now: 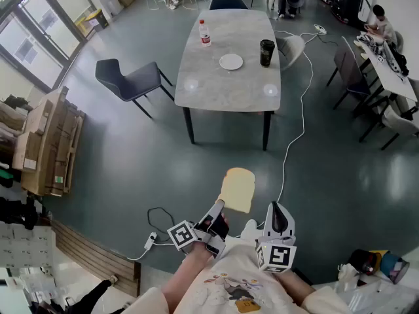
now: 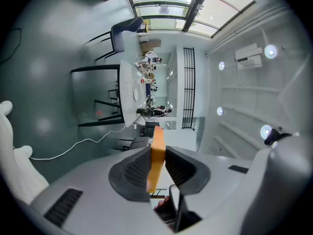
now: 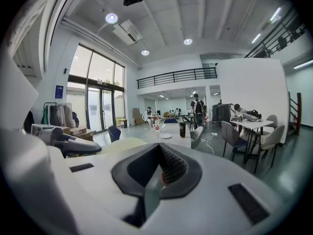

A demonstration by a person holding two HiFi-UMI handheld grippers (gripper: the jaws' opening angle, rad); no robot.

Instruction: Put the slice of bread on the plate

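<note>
The slice of bread (image 1: 237,190) is pale yellow with a darker crust, and it hangs in the air over the grey floor. My left gripper (image 1: 220,209) is shut on its near edge. In the left gripper view the bread (image 2: 157,153) shows edge-on, squeezed between the two dark pads. My right gripper (image 1: 279,209) is beside it on the right, shut with nothing in it (image 3: 157,148). The white plate (image 1: 230,61) lies on the grey table (image 1: 216,90) far ahead. In the right gripper view the plate (image 3: 166,136) is small and distant.
On the table stand a bottle with a red cap (image 1: 205,33) and a dark cup (image 1: 266,52). A dark chair (image 1: 127,80) stands left of the table, more chairs (image 1: 350,77) to the right. A white cable (image 1: 298,133) runs across the floor. Cardboard boxes (image 1: 49,142) are piled at the left.
</note>
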